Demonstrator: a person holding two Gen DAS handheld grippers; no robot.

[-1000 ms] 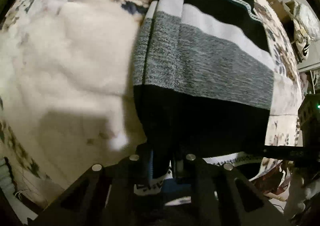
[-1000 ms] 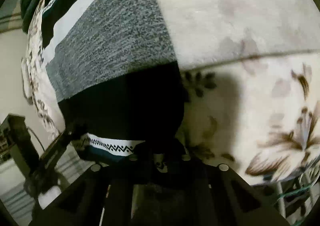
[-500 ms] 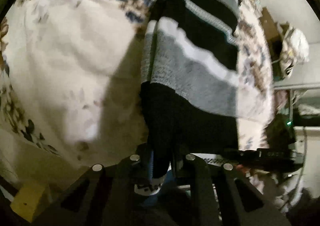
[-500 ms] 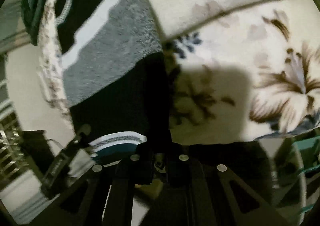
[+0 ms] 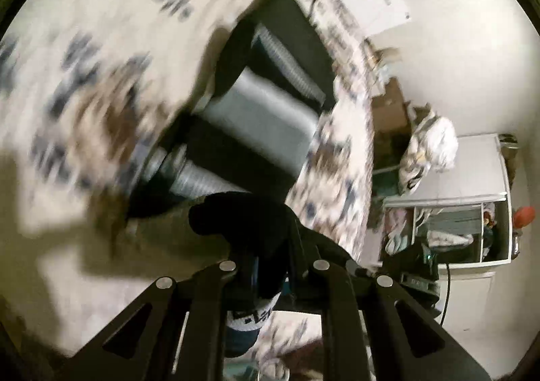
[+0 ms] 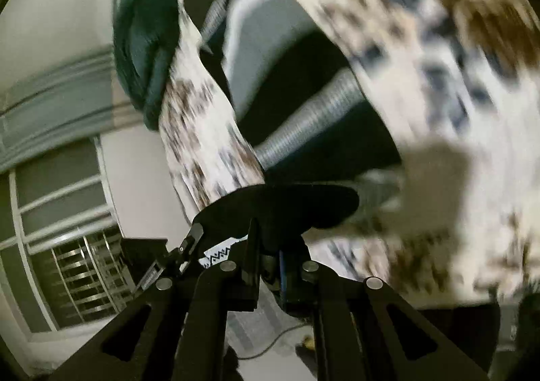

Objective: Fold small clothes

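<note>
A striped knit sweater (image 5: 263, 124) in black, grey and white lies on a floral bed cover (image 5: 101, 60), with its near black hem lifted off the bed. My left gripper (image 5: 271, 274) is shut on one corner of that hem, and the black fabric bunches over its fingers. In the right wrist view the sweater (image 6: 270, 53) stretches away from my right gripper (image 6: 268, 264), which is shut on the other hem corner. The patterned white trim hangs below the jaws in both views. Both views are blurred by motion.
A dark green garment (image 6: 145, 36) lies at the far edge of the bed. Beside the bed stand a white shelf unit (image 5: 472, 198) with clutter and a bundle of white cloth (image 5: 428, 148). A barred window (image 6: 67, 246) is off to the left.
Both grippers have risen and swung forward over the sweater, carrying the black hem up off the bed. The room beyond the bed has come into view.
</note>
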